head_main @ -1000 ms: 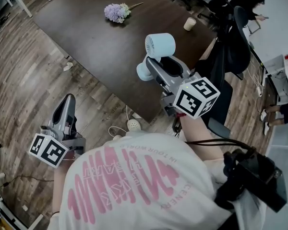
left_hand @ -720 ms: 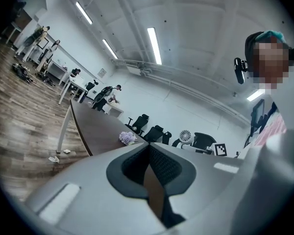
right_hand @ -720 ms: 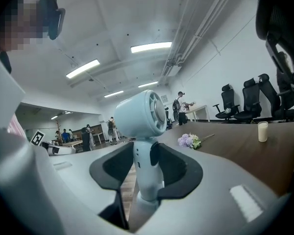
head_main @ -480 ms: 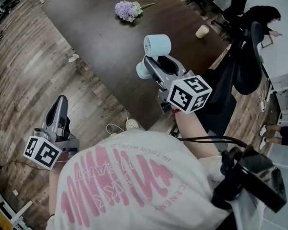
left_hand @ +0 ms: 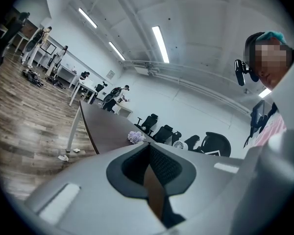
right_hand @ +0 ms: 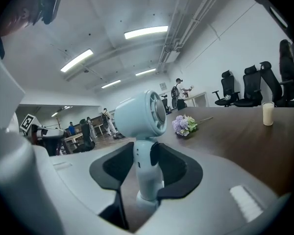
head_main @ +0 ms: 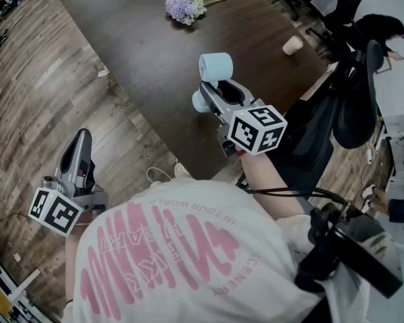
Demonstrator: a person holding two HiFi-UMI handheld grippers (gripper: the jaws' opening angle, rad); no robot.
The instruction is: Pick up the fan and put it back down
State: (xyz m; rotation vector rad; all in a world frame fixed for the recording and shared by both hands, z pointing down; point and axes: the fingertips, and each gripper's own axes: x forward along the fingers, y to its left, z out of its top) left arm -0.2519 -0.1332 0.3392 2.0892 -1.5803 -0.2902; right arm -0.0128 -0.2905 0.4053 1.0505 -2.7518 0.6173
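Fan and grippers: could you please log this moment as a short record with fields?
Fan: pale blue, stem clamped by right gripper, over dark table
Left gripper: shut, empty, over the wooden floor
On table: purple flowers, paper cup
Fan touching table: cannot tell

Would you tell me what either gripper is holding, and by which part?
The right gripper holds the fan by its stem; the left gripper holds nothing.
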